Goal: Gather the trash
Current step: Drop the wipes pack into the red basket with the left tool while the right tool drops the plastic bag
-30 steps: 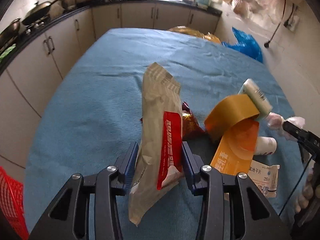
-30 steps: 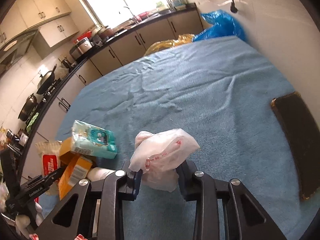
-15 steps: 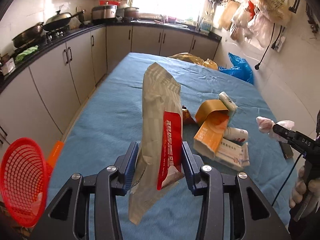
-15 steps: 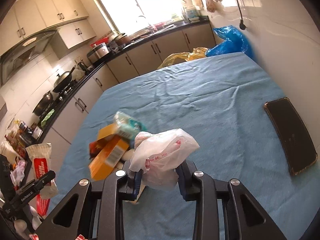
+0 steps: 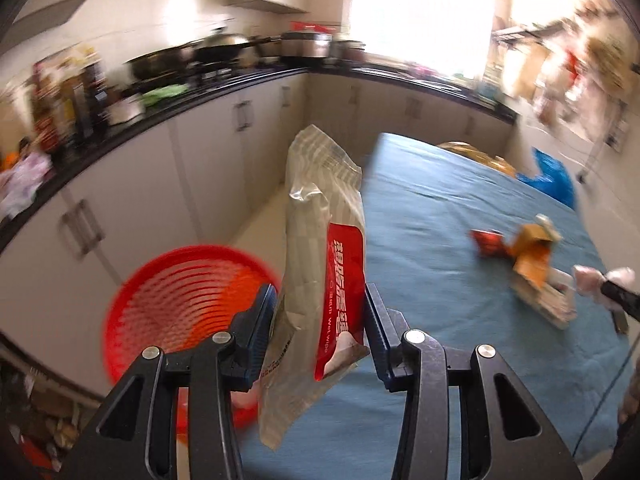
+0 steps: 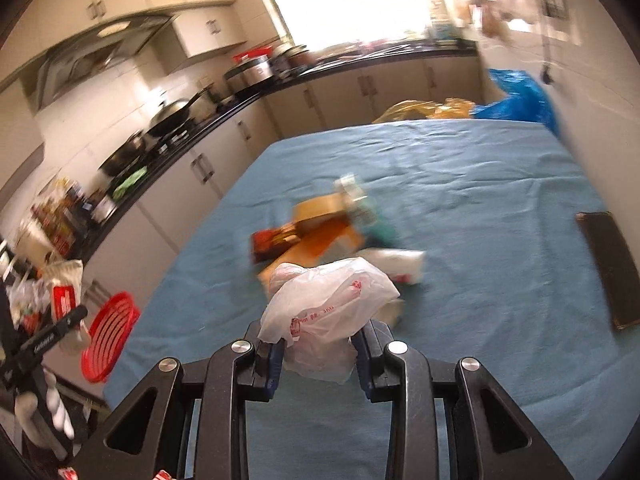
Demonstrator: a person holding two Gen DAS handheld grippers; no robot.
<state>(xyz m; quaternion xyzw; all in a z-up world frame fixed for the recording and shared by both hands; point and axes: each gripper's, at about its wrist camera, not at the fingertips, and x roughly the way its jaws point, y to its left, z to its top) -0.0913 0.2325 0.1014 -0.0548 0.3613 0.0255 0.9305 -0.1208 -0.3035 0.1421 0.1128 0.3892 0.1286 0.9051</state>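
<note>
My left gripper [image 5: 320, 328] is shut on a tall beige wet-wipe packet with a red label [image 5: 320, 248], held upright just right of a red mesh basket [image 5: 176, 304] that stands on the floor by the table's left edge. My right gripper [image 6: 320, 356] is shut on a crumpled white plastic bag [image 6: 328, 304] above the blue tablecloth [image 6: 480, 240]. In the right wrist view the left gripper [image 6: 48, 336] with its packet hangs beside the red basket [image 6: 110, 340]. A pile of orange boxes and wrappers [image 5: 532, 264] [image 6: 328, 232] lies on the cloth.
A dark flat phone-like slab [image 6: 608, 264] lies near the table's right edge. Blue bag [image 6: 520, 96] and yellow bag [image 6: 424, 108] sit at the far end. Kitchen cabinets [image 5: 160, 184] and a counter with pots run along the left, leaving a narrow floor aisle.
Both grippers have pulled back and swung left with their loads. The red basket now fills the lower left of the left wrist view, and the trash pile has shifted right and farther off.
</note>
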